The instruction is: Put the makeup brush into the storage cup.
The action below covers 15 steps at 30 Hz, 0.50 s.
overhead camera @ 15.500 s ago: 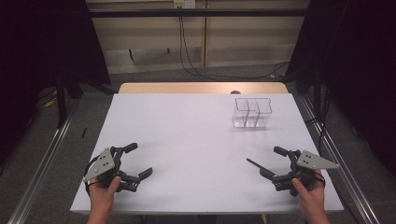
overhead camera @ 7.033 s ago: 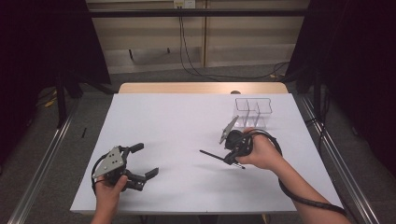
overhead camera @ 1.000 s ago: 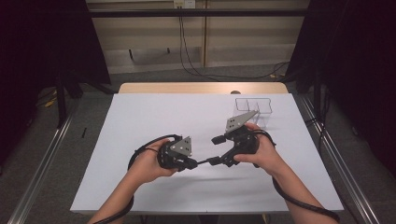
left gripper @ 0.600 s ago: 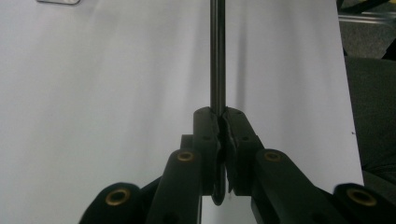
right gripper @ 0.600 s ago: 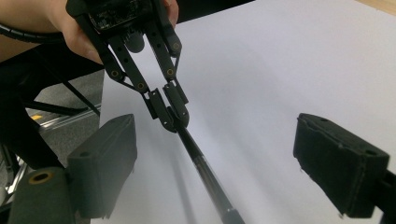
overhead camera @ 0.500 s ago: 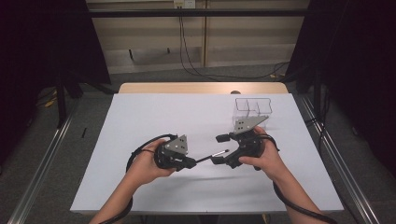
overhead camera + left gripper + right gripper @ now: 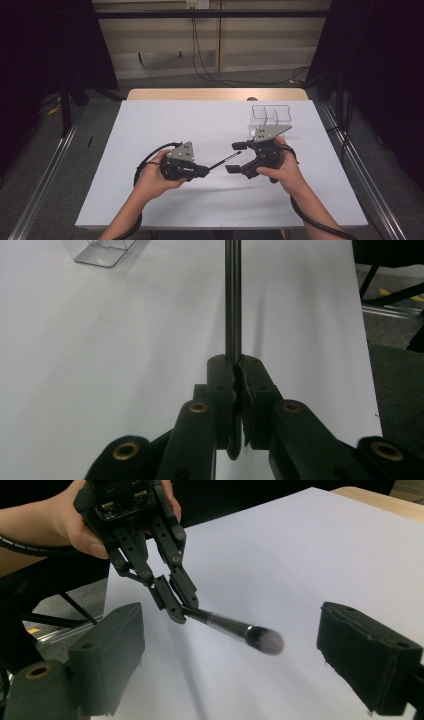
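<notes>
A slim black makeup brush (image 7: 222, 162) with a dark bristle head (image 7: 265, 641) is held above the white table (image 7: 200, 125). My left gripper (image 7: 202, 171) is shut on the end of its handle (image 7: 232, 300), with both jaws pressed together around it (image 7: 234, 362). The brush points to the right, toward my right gripper (image 7: 236, 157). That gripper is open, its two jaws standing wide on either side of the bristle head without touching it (image 7: 232, 630). In the right gripper view the left gripper (image 7: 177, 610) and the hand holding it come in from the upper left.
A clear plastic organiser box (image 7: 270, 115) with compartments stands at the back right of the table, just behind the right hand; its corner appears as a clear box (image 7: 102, 250) in the left gripper view. Black cables trail from both grippers. Dark floor lies beyond the table edges.
Earlier the right gripper carried the brush; now the left gripper holds it. Over the last second the right gripper has drawn slightly back to the right with open jaws.
</notes>
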### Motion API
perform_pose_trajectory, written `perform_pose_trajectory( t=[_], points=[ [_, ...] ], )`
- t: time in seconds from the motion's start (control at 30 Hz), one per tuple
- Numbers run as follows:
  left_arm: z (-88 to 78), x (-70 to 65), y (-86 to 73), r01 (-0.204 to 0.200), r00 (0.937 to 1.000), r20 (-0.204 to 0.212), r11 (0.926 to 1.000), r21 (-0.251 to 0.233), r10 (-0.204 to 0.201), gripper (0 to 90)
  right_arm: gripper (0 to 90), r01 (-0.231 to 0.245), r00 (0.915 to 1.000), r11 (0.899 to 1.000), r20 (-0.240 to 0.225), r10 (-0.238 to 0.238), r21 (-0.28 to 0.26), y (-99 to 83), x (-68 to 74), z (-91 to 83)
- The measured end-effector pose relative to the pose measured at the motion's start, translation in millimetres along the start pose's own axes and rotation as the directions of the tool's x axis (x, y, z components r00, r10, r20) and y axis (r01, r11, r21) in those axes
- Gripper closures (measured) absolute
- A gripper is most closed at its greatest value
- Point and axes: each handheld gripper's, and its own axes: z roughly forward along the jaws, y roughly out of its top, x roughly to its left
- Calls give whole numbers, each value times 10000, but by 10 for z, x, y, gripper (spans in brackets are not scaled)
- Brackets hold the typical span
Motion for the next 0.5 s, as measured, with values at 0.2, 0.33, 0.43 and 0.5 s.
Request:
perform_pose_trajectory(
  t=[0.2, 0.33, 0.43, 0.5],
  points=[
    [-19, 5, -29, 215, 9998, -12, 9990, -387, -215, 843, 107, 23, 10000, 9998, 24, -23, -181, 1, 10, 13],
    [-31, 8, -54, 449, 9990, -1, 9964, -718, -450, 843, 106, 12, 10000, 9994, 26, -11, -358, 4, 17, 13],
    [-37, 4, -63, 561, 9983, -76, 9936, -978, -571, 843, 104, 21, 10000, 9988, 14, -20, -486, 7, 17, 16],
    [-36, 5, -68, 708, 9972, -148, 9902, -1205, -731, 843, 104, 24, 10000, 9982, 40, -22, -596, 10, 18, 16]
  ],
)
